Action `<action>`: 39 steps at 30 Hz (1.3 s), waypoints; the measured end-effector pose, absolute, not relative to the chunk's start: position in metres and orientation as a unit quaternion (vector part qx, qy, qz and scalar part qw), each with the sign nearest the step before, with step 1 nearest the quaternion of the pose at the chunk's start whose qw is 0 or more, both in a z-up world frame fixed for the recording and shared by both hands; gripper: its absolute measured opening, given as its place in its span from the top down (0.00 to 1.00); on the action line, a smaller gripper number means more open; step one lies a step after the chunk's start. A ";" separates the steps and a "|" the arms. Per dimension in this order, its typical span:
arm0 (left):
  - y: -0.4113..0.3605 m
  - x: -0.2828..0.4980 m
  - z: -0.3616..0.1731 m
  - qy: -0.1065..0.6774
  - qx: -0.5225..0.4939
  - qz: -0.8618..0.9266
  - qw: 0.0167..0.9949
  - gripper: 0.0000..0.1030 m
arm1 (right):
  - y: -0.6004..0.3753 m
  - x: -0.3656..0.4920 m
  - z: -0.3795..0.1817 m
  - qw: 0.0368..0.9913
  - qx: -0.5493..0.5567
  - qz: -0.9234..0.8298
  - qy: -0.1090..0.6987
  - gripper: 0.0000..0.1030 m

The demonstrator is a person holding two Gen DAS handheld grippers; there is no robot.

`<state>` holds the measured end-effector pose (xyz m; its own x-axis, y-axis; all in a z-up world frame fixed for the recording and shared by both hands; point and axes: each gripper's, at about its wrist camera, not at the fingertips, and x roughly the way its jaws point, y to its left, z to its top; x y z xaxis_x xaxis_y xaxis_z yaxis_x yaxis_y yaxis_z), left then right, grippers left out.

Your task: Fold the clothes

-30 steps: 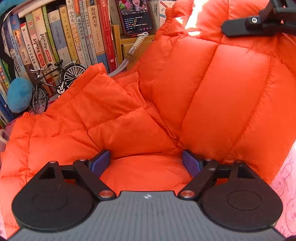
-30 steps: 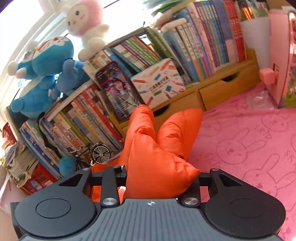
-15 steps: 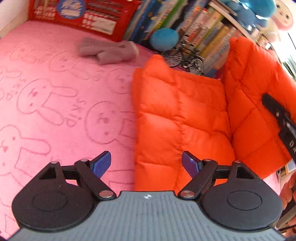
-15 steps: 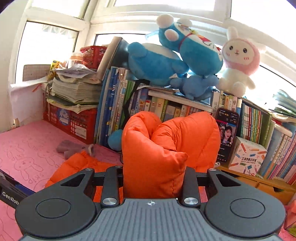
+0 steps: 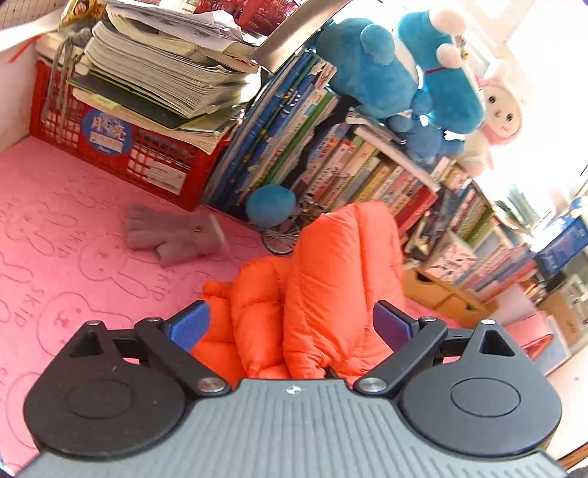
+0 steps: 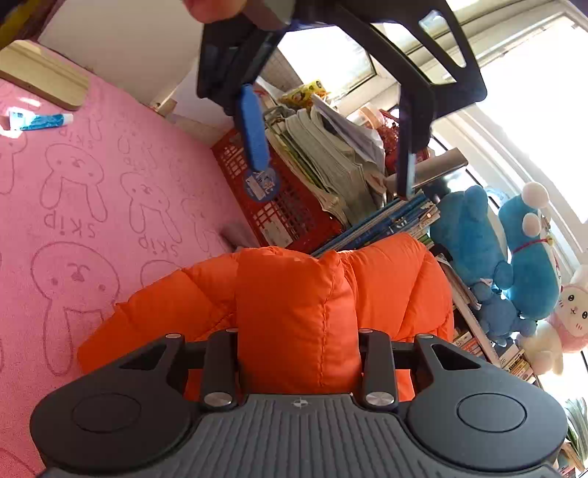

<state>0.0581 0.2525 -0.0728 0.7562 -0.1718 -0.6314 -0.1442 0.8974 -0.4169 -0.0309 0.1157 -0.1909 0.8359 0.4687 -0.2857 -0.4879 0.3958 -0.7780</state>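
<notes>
An orange puffer jacket (image 6: 294,312) is bunched up over the pink rabbit-print mat (image 6: 73,206). My right gripper (image 6: 298,353) is shut on a thick fold of it, and the fabric fills the gap between the fingers. In the right wrist view my left gripper (image 6: 330,158) hangs above the jacket, open, with nothing between its blue pads (image 6: 253,132); a hand (image 6: 213,9) holds it. In the left wrist view the jacket (image 5: 330,279) stands up beyond the open left gripper (image 5: 290,323), and I cannot tell if it touches the pads.
A grey glove (image 5: 172,237) lies on the mat (image 5: 55,228) near a red crate (image 5: 73,143) under stacked papers. Books, a toy bicycle (image 5: 283,235) and blue plush toys (image 5: 386,73) line the back. A wooden board (image 6: 44,73) and a tube (image 6: 40,121) lie far left.
The left gripper has lifted off the jacket and swung up, still open. The right gripper keeps its hold on the fold and has turned left, carrying the jacket with it.
</notes>
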 end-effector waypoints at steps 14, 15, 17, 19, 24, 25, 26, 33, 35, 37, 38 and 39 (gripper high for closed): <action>0.216 0.115 -0.106 0.444 -0.057 0.105 0.888 0.05 | 0.127 -0.045 -0.225 0.794 -0.522 0.311 -0.008 0.62; 0.216 0.116 -0.107 0.446 -0.059 0.107 0.887 0.05 | 0.128 -0.046 -0.226 0.793 -0.524 0.311 -0.009 0.61; 0.218 0.116 -0.108 0.448 -0.061 0.111 0.885 0.04 | 0.128 -0.047 -0.228 0.789 -0.530 0.311 -0.013 0.61; 0.217 0.116 -0.111 0.451 -0.058 0.115 0.883 0.03 | 0.127 -0.048 -0.231 0.786 -0.535 0.310 -0.017 0.61; 0.217 0.118 -0.117 0.456 -0.042 0.132 0.879 0.00 | 0.127 -0.051 -0.241 0.770 -0.560 0.303 -0.036 0.60; 0.217 0.118 -0.119 0.456 -0.039 0.138 0.879 0.00 | 0.127 -0.052 -0.243 0.767 -0.565 0.302 -0.040 0.60; 0.217 0.118 -0.121 0.455 -0.035 0.145 0.878 0.00 | 0.127 -0.053 -0.245 0.764 -0.569 0.300 -0.044 0.60; 0.221 0.115 -0.136 0.456 -0.013 0.174 0.873 0.00 | 0.121 -0.056 -0.252 0.746 -0.591 0.297 -0.073 0.60; 0.221 0.114 -0.138 0.455 -0.007 0.180 0.872 0.00 | 0.116 -0.058 -0.252 0.744 -0.593 0.298 -0.078 0.60; 0.220 0.112 -0.139 0.456 -0.001 0.182 0.871 0.00 | 0.111 -0.065 -0.253 0.741 -0.594 0.301 -0.083 0.60; 0.220 0.110 -0.139 0.456 0.001 0.183 0.871 0.00 | 0.108 -0.068 -0.253 0.740 -0.594 0.304 -0.085 0.60; 0.221 0.108 -0.139 0.457 0.002 0.183 0.871 0.00 | 0.104 -0.070 -0.252 0.740 -0.592 0.307 -0.086 0.58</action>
<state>0.1075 0.2209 -0.1394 0.5162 0.3206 -0.7942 -0.3163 0.9331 0.1711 -0.0696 0.1036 -0.2525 0.7961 0.5570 -0.2367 -0.3530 0.1096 -0.9292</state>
